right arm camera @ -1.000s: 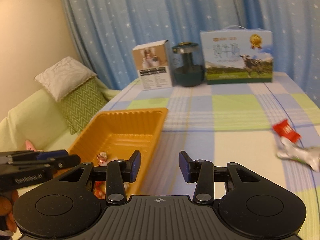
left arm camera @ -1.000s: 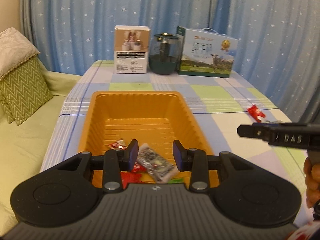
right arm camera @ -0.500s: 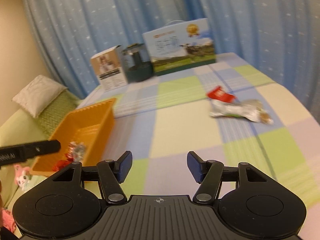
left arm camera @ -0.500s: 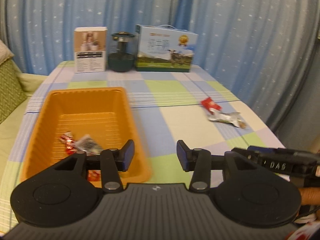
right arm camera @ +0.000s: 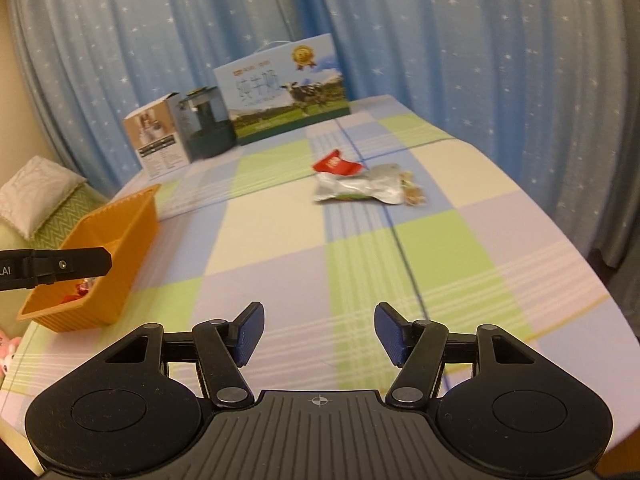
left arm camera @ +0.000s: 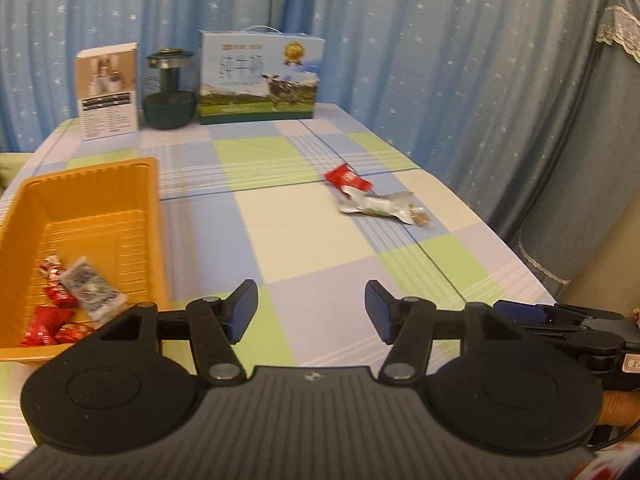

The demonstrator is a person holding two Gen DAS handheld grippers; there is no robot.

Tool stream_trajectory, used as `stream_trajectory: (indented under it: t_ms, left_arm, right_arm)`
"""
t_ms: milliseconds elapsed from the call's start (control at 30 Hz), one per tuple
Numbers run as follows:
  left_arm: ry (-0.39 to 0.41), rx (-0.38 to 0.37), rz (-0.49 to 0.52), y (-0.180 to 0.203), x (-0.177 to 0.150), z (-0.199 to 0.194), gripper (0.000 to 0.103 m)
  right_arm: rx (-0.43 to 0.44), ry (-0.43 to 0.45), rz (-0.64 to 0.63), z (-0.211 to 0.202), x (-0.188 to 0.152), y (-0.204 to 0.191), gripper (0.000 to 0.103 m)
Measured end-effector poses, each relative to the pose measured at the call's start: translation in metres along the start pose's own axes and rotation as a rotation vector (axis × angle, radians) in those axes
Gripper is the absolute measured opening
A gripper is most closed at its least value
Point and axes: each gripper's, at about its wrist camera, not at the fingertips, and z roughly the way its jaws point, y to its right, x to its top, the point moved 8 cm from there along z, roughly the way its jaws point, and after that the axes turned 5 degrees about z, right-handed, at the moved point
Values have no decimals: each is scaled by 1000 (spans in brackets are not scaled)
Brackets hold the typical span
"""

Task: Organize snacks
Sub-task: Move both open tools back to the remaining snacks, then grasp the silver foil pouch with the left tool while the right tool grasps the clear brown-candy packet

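The left gripper (left arm camera: 310,314) hangs above the near part of the table (left arm camera: 280,216) with its two blue-padded fingers (left arm camera: 242,312) spread wide and nothing between them. The right gripper (right arm camera: 318,338) is likewise wide apart and empty, over the near green and lilac squares of the checked cloth; in the left view it shows from the side at the near right edge.

To the left of the left gripper sits one orange tray (left arm camera: 152,208). It holds several small red-wrapped sweets (left arm camera: 48,318) at its near end, about four, though some overlap and the exact count is unclear, plus one silver packet (left arm camera: 90,290) lying among them.

Farther out on the right half of the table, well apart from the tray, lie two more snacks touching each other: one red packet (right arm camera: 334,164) and, just nearer, one crumpled silver packet (right arm camera: 360,188) with brownish bits at its right end.

At the far edge stand three things in a row: one white box (left arm camera: 108,92) on the left, one dark green jar (left arm camera: 170,90) in the middle, and one milk carton box (left arm camera: 258,78) with a cow picture on the right. A blue starred curtain (left arm camera: 400,40) hangs behind. In the right view one cushion (right arm camera: 36,196) shows at far left.
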Motion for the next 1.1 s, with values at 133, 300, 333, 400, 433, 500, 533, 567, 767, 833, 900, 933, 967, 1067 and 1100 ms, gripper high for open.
stream_trajectory:
  t_ms: [133, 300, 333, 400, 433, 500, 533, 567, 767, 833, 900, 933, 967, 1067, 1100]
  left_arm:
    - [1, -18, 10, 12, 4, 6, 66]
    - [-4, -25, 37, 23, 14, 26, 76]
    - [-6, -24, 44, 24, 16, 31, 77]
    - [-12, -10, 71, 27, 22, 42, 77]
    - [-16, -2, 87, 28, 24, 47, 78]
    - [-18, 7, 118, 30, 30, 60, 80]
    - [-19, 10, 131, 30, 33, 66, 84]
    - [-19, 13, 142, 30, 37, 73, 84]
    - [-31, 16, 231, 33, 54, 120, 84]
    - [-41, 16, 255, 34, 57, 137, 84]
    - [-49, 17, 273, 35, 60, 152, 84]
    - [-51, 20, 281, 35, 61, 159, 84]
    - [-53, 21, 290, 35, 62, 165, 84]
    - [-60, 18, 318, 36, 65, 181, 84]
    - [-61, 17, 326, 36, 66, 185, 84]
  right_arm:
    - [-31, 2, 27, -7, 10, 10, 61]
    - [-7, 32, 90, -3, 35, 18, 62]
    - [-17, 37, 75, 1, 40, 19, 62]
    - [-27, 30, 68, 13, 50, 27, 62]
    - [-43, 32, 55, 19, 56, 32, 62]
    - [-75, 45, 23, 32, 68, 44, 62]
    - [-83, 42, 12, 40, 74, 49, 62]
    - [-88, 36, 8, 49, 78, 56, 62]
    - [-73, -16, -15, 102, 104, 75, 61]
    - [-59, -39, -16, 119, 107, 75, 61]
    - [-53, -55, -29, 134, 109, 75, 55]
    - [-56, -60, -39, 142, 111, 75, 49]
    - [-61, -60, -50, 148, 112, 75, 48]
    - [-103, -68, -83, 164, 113, 79, 47]
    - [-114, -74, -89, 169, 113, 80, 45]
